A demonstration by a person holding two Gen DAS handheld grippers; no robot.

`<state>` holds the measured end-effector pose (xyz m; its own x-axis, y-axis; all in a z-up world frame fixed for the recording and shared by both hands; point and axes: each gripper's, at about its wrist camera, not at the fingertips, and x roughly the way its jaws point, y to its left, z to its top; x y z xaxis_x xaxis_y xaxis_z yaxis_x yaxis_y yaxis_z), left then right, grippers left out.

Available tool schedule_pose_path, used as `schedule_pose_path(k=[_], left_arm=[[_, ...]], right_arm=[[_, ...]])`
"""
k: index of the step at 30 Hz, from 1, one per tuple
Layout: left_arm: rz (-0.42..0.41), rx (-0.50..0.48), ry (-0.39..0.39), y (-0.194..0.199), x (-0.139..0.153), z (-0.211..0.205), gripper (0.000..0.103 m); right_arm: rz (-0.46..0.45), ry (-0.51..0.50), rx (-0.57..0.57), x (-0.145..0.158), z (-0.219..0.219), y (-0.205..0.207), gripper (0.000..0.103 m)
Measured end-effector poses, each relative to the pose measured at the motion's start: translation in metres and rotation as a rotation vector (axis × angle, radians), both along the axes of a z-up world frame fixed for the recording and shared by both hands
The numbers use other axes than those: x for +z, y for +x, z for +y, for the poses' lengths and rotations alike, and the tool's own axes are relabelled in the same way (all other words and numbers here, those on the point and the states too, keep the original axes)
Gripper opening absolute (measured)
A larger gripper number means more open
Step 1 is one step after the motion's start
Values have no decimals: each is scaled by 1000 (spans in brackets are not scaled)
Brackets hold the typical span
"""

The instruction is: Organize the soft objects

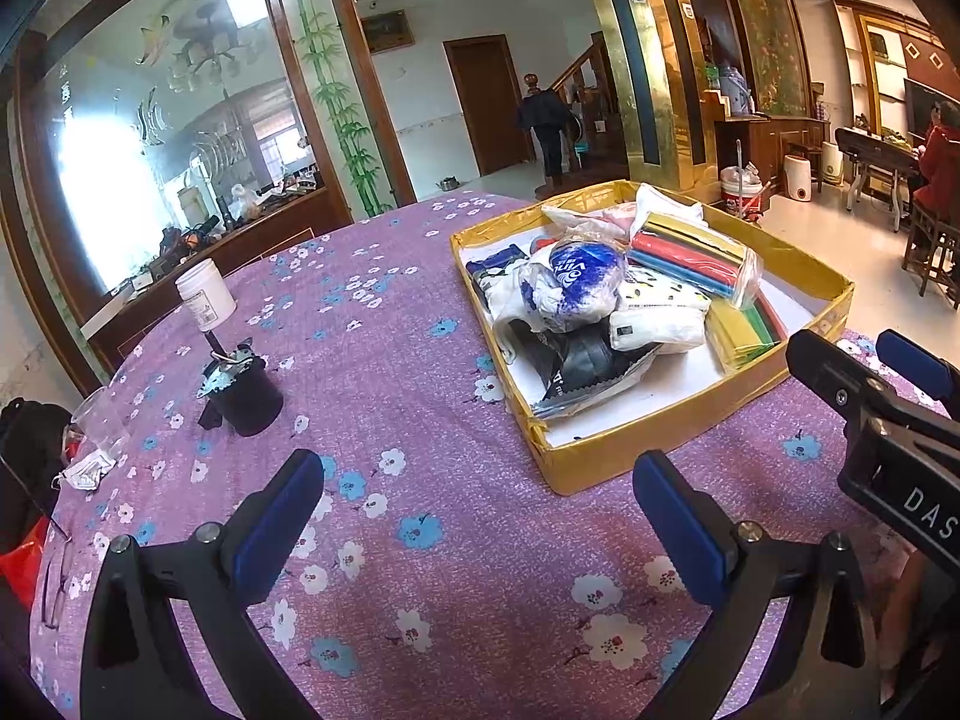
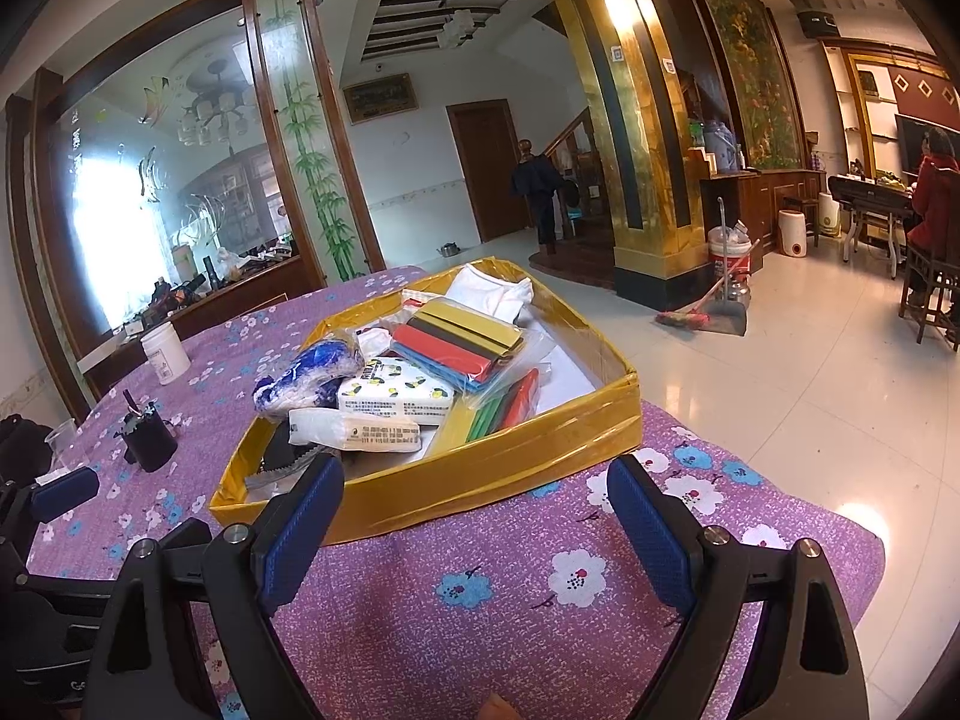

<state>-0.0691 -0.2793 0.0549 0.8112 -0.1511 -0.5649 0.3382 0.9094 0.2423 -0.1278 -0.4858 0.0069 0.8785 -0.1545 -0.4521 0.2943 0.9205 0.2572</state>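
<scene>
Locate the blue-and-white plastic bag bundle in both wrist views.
Left wrist: blue-and-white bag bundle sits right of centre, in the middle of the gold tray, left of the coloured cloth pack.
Right wrist: bundle sits left of centre, at the tray's left side.
Shared landmark: white jar on the tablecloth.

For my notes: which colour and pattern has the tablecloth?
Purple tablecloth with white and blue flowers; left wrist view shows it best.

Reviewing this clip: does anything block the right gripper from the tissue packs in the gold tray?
Only the gold tray's near wall stands between the open right gripper and the white tissue pack. The jaws would have to go over it; nothing else visible intervenes.
</scene>
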Motion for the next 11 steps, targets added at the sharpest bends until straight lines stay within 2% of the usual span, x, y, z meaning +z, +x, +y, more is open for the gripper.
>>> schedule_pose_path(k=[11], left_arm=[[-30,13,-7,-2,3,4,103]], right_arm=[[2,2,-1,0,0,1,92]])
